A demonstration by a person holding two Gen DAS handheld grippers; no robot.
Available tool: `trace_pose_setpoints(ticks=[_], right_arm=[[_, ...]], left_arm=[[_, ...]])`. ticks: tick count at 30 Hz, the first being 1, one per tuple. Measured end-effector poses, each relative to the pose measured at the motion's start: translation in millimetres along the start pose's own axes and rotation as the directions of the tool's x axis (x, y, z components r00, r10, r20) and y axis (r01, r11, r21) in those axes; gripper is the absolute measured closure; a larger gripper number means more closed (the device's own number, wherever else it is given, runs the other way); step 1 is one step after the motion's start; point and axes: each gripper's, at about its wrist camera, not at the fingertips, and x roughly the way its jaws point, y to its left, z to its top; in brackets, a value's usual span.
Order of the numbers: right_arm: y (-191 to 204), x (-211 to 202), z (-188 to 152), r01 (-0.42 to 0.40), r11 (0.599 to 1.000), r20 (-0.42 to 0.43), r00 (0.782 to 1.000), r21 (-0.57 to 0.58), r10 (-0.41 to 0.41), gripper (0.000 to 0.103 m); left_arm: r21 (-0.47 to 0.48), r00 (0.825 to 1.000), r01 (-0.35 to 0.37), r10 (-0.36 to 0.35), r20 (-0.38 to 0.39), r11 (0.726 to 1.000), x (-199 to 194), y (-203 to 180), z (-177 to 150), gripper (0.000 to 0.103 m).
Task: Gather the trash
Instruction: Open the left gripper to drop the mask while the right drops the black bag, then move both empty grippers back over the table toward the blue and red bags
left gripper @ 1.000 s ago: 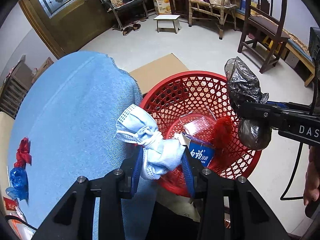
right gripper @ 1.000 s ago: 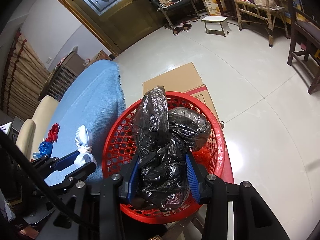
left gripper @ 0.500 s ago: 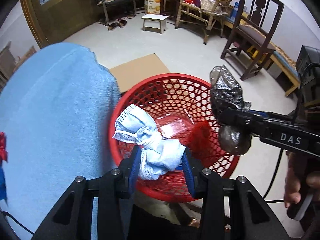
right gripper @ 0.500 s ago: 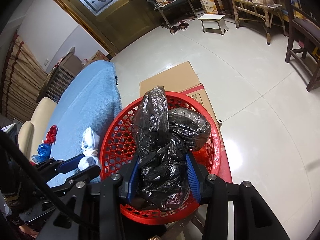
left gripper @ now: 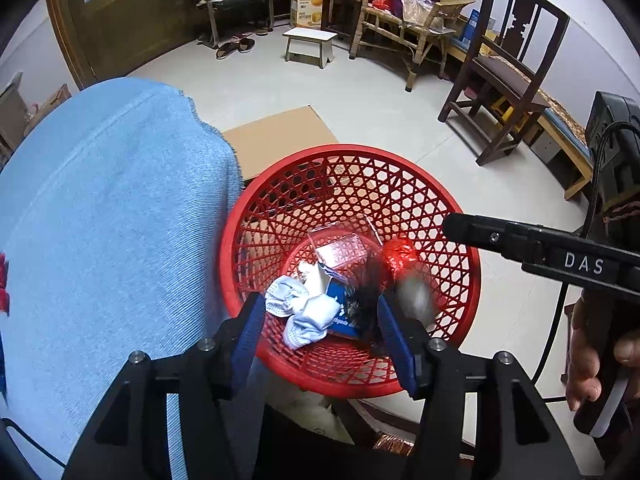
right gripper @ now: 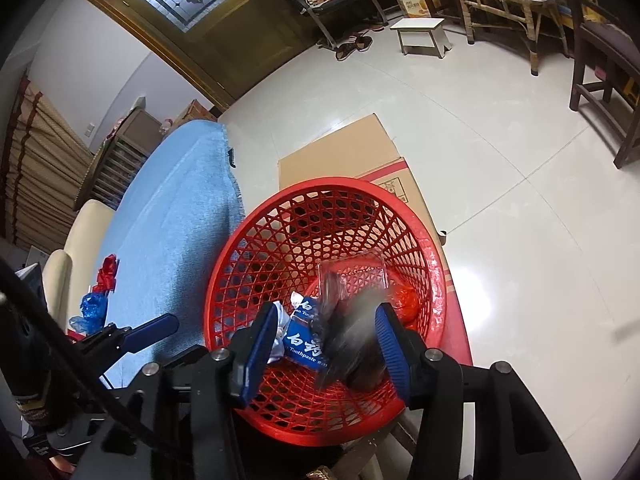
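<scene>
We hold both the left gripper (left gripper: 320, 332) and right gripper (right gripper: 326, 344) spread apart above the red basket (left gripper: 460, 216), so the crumpled mask (left gripper: 306, 314) and black bag (right gripper: 352, 344) land inside.

Legible markings: three items

"DAS" in white capitals on the black arm of the right gripper (left gripper: 452, 226); Chinese characters and "Toothpaste" in white on the blue toothpaste box (right gripper: 303, 344) in the red basket (right gripper: 424, 240); "PORK" on the cardboard carton (left gripper: 306, 7) by the far wall.
</scene>
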Motion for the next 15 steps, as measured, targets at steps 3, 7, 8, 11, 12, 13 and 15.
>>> trace_pose_setpoints(ticks=[3,7,8,11,12,13,15], right_arm=[[1.9,-0.5,-0.7,-0.003,1.0,0.001,1.0,-0.003,0.003,0.048],[6.0,-2.6,-1.9,-0.008,1.0,0.004,1.0,-0.009,0.008,0.048],[7.3,-3.3,-2.2,-0.01,1.0,0.006,1.0,-0.011,0.01,0.048],[10.2,-3.2,-2.9,-0.014,1.0,0.007,1.0,-0.013,0.014,0.048],[11.4,-3.5,-3.5,-0.016,1.0,0.008,1.0,-0.014,0.016,0.048],[12.5,-3.6,-3.9,-0.018,1.0,0.008,1.0,-0.016,0.018,0.048],[16.7,-3.5,-5.0,-0.019,1.0,0.008,1.0,-0.023,0.02,0.048]], left_arm=[[-0.003,1.0,-0.021,0.021,0.004,1.0,-4.8,2.8,-4.4,0.044],[-0.014,0.999,-0.051,0.051,0.018,0.999,-15.6,9.7,-16.0,0.043],[-0.019,0.998,-0.054,0.055,0.02,0.998,-18.0,11.4,-18.4,0.043],[-0.039,0.997,-0.068,0.07,0.034,0.997,-29.6,17.7,-30.7,0.042],[-0.042,0.996,-0.077,0.079,0.036,0.996,-31.8,18.3,-33.7,0.042],[-0.045,0.996,-0.084,0.086,0.037,0.995,-33.7,18.8,-36.5,0.042],[-0.045,0.995,-0.09,0.092,0.044,0.995,-38.4,19.3,-40.8,0.042]])
